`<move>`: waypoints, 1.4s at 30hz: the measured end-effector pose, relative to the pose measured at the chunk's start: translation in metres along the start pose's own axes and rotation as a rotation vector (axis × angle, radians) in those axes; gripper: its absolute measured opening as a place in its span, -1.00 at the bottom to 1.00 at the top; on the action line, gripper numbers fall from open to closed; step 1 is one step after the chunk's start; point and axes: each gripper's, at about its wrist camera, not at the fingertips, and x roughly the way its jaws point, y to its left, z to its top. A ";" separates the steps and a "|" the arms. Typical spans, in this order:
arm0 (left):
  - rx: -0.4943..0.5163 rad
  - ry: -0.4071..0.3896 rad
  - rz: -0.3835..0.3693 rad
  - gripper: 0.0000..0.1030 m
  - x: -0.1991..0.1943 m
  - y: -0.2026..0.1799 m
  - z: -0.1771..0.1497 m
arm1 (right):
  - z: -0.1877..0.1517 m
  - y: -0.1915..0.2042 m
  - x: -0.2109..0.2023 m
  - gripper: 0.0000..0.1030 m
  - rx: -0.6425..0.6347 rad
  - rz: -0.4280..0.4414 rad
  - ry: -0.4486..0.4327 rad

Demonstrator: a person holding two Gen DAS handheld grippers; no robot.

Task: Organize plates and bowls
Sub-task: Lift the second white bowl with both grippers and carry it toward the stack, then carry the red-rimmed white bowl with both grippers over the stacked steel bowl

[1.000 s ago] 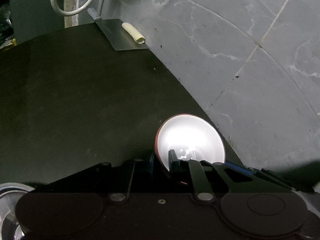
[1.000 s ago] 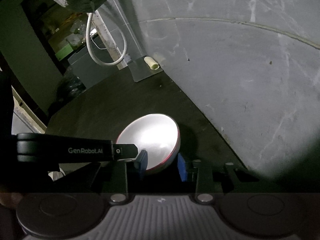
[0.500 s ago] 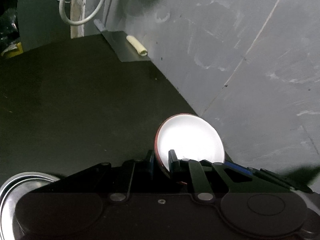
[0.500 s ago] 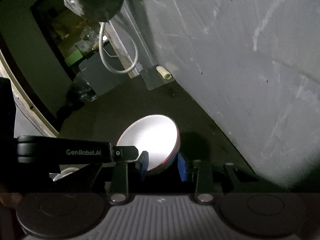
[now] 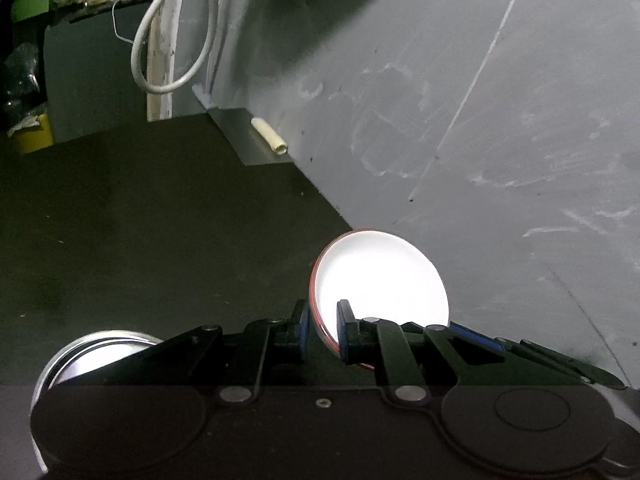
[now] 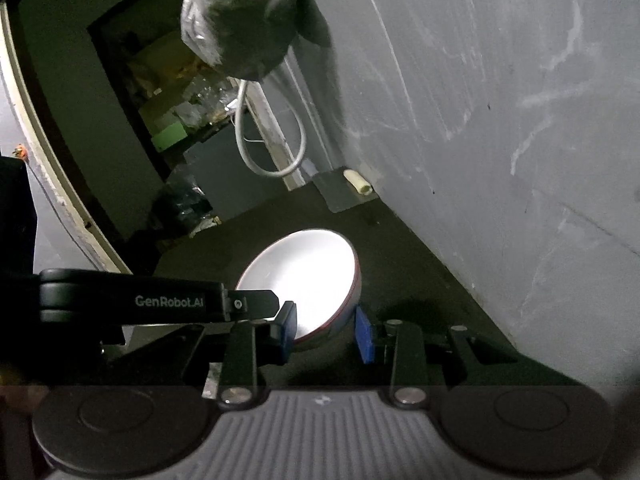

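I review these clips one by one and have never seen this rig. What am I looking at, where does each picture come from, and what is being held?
No robot here: a person holds a two-finger gripper in each hand, with a fisheye camera on each looking along its fingers. In the left wrist view the left gripper is shut on the rim of a red-rimmed white bowl. In the right wrist view the right gripper pinches a second red-and-white bowl. Both hang over a dark countertop beside a grey wall. A steel dish shows at lower left.
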 end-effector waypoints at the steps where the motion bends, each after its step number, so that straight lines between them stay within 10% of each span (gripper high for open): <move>1: 0.001 -0.008 -0.001 -0.71 -0.006 0.000 -0.001 | 0.000 0.004 -0.004 -0.29 -0.005 0.002 -0.006; 42: -0.116 -0.183 0.118 -0.71 -0.207 0.081 -0.118 | -0.088 0.168 -0.096 -0.29 -0.181 0.187 -0.040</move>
